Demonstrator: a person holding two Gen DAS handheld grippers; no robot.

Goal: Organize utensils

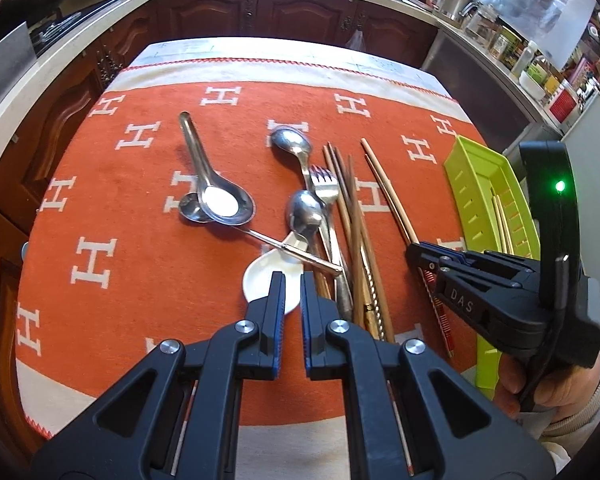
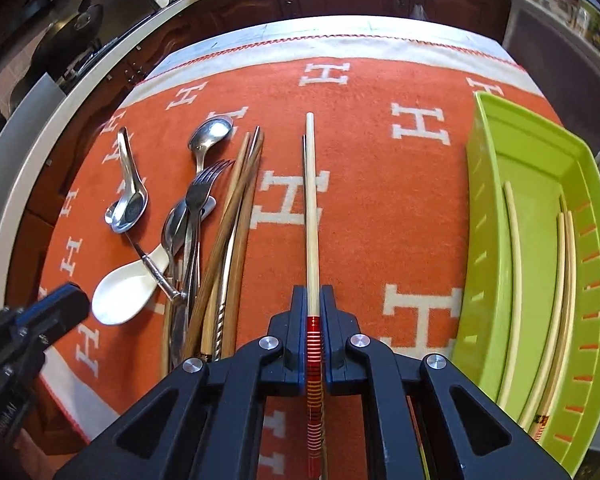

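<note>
Steel soup spoon (image 1: 216, 184) lay far left on the orange cloth (image 1: 120, 280). My left tongs (image 1: 291, 280) hovered nearly closed, empty, over the white ceramic spoon (image 1: 266, 280). Right tongs (image 2: 313, 296) were clamped on a pale chopstick (image 2: 311, 200) — red-banded end gripped. Green tray (image 2: 480, 240) sat rightmost — three chopsticks inside.

Chopstick (image 2: 313, 216) between the right tongs' (image 2: 313, 300) tips, tray (image 2: 484, 240) to their right with three chopsticks (image 2: 560, 280) inside, pile of spoons, fork and chopsticks (image 2: 204, 220) to their left, left tongs (image 1: 291, 292) over that pile
</note>
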